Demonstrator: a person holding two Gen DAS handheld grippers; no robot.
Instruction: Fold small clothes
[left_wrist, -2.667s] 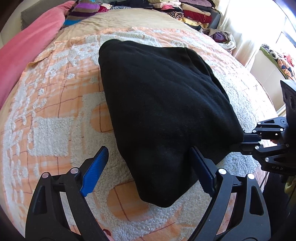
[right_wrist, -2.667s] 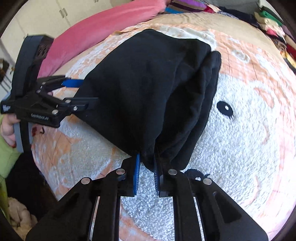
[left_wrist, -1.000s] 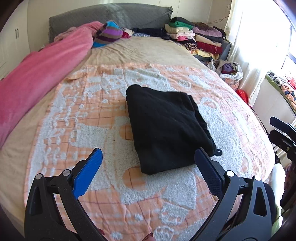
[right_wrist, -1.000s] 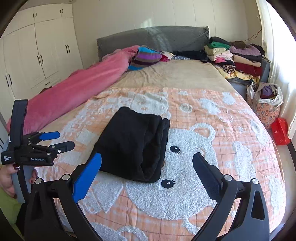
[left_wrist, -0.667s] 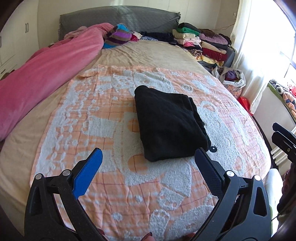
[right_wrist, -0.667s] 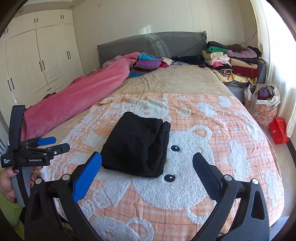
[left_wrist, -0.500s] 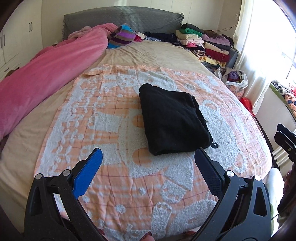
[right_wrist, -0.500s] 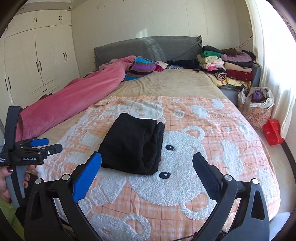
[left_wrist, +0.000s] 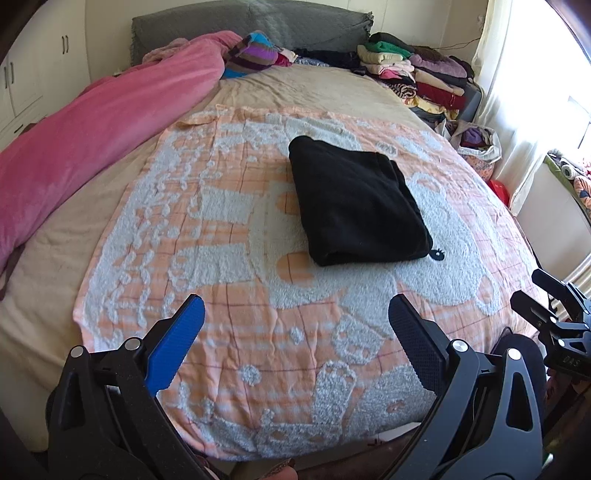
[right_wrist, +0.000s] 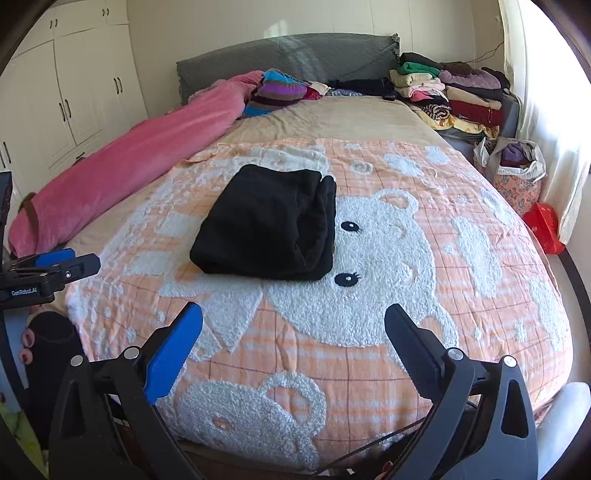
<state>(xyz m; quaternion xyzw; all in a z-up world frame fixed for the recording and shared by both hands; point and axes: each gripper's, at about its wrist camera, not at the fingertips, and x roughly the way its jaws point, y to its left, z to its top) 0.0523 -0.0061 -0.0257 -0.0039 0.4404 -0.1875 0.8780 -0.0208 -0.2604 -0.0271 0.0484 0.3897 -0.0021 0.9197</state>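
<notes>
We hold both grippers wide apart and empty, pulled back off the near edge of the bed. The left gripper (left_wrist: 295, 332) has its blue and black fingers spread with nothing between them; the right gripper (right_wrist: 293, 332) stands the same way.

The black garment (left_wrist: 354, 206) lies folded into a compact rectangle on the orange bear blanket (left_wrist: 229, 258), well ahead of both grippers and clear of contact with either. From the left gripper it sits ahead and slightly to the right; from the right gripper the same garment (right_wrist: 266, 229) sits ahead and slightly to the left. Its long axis runs away from us, toward the headboard, with the thick folded edge on the right gripper's side. Neither gripper is clearly nearer; we judge the distances roughly equal.

Both grippers point forward and slightly downward over the blanket, level with each other. In the right view, a hand (right_wrist: 26, 350) grips the left tool's handle.

We judge this garment's fold complete. Any further pass would call for both grippers to travel forward together.
</notes>
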